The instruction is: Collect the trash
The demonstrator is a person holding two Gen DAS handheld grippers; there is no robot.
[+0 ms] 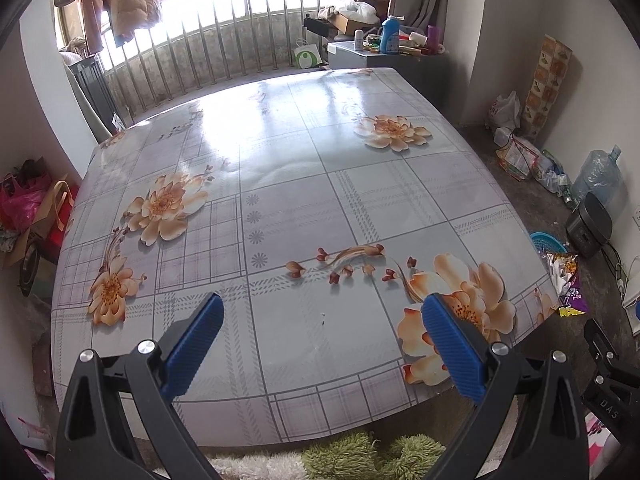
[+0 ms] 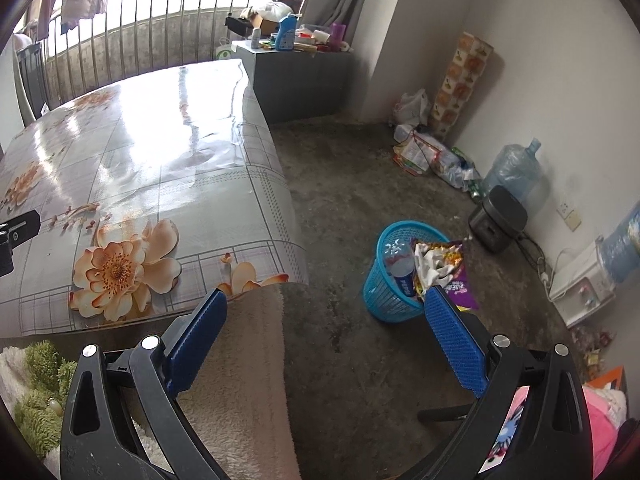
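Trash fills the blue basket (image 2: 394, 280) on the floor beside the table (image 2: 224, 184); both tools (image 1: 322, 312) (image 2: 326, 308) gape wide, empty.

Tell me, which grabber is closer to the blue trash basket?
Right. The right gripper hangs over the floor with the blue trash basket just ahead of its fingers. The left gripper is over the table, with the basket off beyond the table's right edge.
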